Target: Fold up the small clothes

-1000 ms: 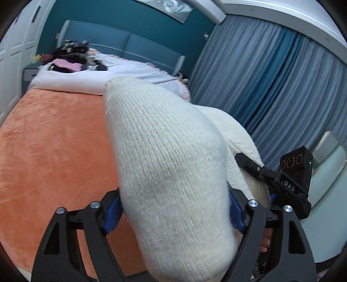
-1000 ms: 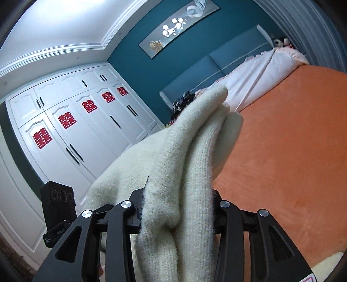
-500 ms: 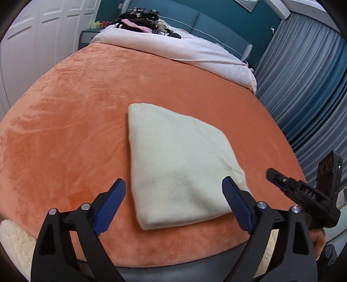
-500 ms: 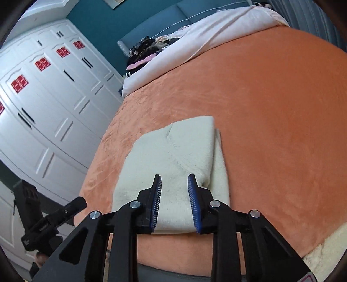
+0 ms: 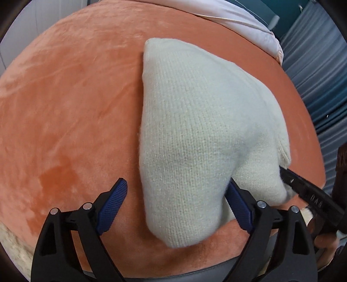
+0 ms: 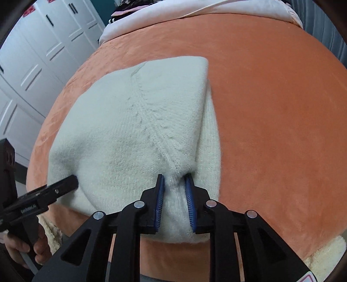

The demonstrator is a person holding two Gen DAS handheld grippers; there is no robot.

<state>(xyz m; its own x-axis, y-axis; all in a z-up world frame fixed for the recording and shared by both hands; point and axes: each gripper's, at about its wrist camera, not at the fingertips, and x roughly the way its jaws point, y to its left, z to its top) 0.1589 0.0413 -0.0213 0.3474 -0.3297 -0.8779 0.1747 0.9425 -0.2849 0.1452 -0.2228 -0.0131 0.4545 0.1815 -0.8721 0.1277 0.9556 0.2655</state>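
A cream knitted sweater (image 5: 195, 121) lies folded on the orange bed cover (image 5: 65, 108); it also shows in the right wrist view (image 6: 134, 121). My left gripper (image 5: 175, 195) is open, its blue pads on either side of the sweater's near left corner, which bulges up between them. My right gripper (image 6: 174, 186) is shut on a pinch of the sweater's near edge beside a knitted seam. Each gripper shows in the other's view, the right gripper (image 5: 308, 195) at the sweater's right edge and the left gripper (image 6: 43, 195) at its left edge.
The orange bed cover (image 6: 271, 108) spreads wide around the sweater. A white quilt (image 6: 195, 13) lies at the bed's head with dark clothes on it. White wardrobe doors (image 6: 32, 54) stand to the left, blue curtains (image 5: 314, 65) to the right. A cream fleece edge (image 6: 325, 256) hangs at the bed's foot.
A second ago both grippers held the sweater up in the air. It was then laid on the bed and let go. Now both grippers are back at its near edge, the right one closed on it.
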